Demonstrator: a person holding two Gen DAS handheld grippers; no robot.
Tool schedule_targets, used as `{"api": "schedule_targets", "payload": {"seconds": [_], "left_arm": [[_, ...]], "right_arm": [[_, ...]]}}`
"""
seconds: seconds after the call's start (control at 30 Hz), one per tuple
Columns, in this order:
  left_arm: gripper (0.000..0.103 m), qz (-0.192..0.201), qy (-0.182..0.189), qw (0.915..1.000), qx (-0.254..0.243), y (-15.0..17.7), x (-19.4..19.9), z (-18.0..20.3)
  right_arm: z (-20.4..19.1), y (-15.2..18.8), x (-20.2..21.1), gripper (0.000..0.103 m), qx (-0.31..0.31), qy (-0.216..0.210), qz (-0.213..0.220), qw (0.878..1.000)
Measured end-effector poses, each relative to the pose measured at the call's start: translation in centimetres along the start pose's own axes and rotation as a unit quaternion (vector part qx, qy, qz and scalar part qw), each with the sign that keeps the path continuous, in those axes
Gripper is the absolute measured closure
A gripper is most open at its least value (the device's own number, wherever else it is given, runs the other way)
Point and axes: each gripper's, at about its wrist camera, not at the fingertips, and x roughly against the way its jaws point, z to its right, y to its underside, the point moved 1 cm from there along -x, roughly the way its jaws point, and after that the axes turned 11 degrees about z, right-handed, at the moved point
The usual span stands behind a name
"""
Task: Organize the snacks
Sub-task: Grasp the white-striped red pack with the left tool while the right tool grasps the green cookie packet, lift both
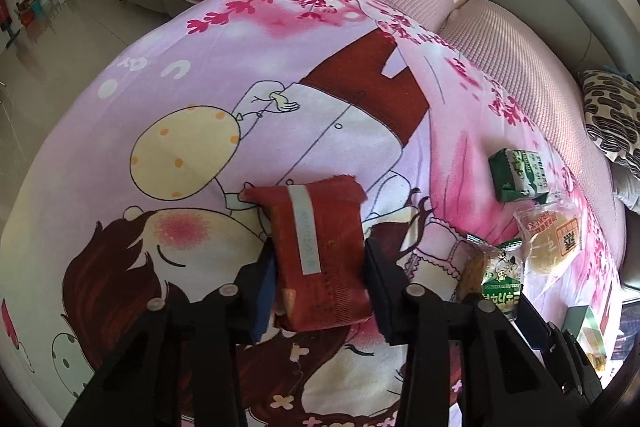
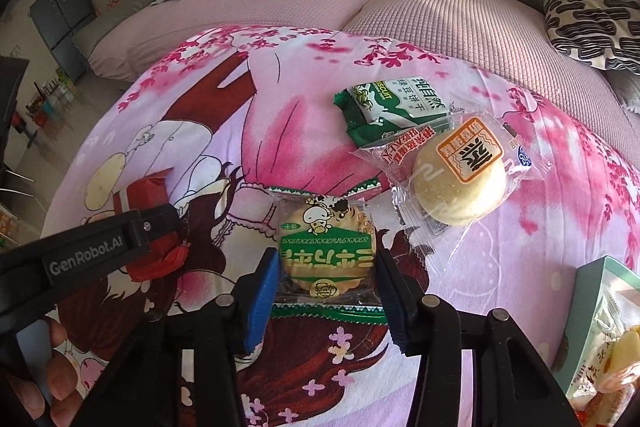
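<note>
My left hand-held gripper (image 1: 320, 267) is closed on the red snack packet (image 1: 320, 251), its pads pressing both sides as the packet lies on the pink cartoon cloth (image 1: 200, 75). My right hand-held gripper (image 2: 328, 271) is narrowed around the green-edged biscuit packet (image 2: 326, 247), pads at its sides, on the same cloth.

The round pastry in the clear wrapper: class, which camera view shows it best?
The right wrist view: the round pastry lies whole and close, its orange label sharp. The left wrist view shows it only small and distorted near the right edge.
</note>
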Motion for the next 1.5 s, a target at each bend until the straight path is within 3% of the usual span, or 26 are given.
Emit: {"api": "schedule_targets", "payload": {"seconds": [0.6,1.03,1.5], "left_arm": [[0.062,0.020,0.034,0.9990,-0.019,1.0,3.5,1.5],[0.062,0.051,0.055,0.9951,-0.064,2.0,7.1,4.2],[0.062,0.081,0.110,0.9781,-0.157,4.6,10.8,11.0]], "right_arm": [[1.3,0.8,4.5,0.053,-0.022,-0.003,0.020,1.000],[3.4,2.4,9.5,0.053,-0.050,0.010,0.044,0.998],[9.7,4.8,15.4,0.052,-0.116,0.073,0.075,0.988]]}}
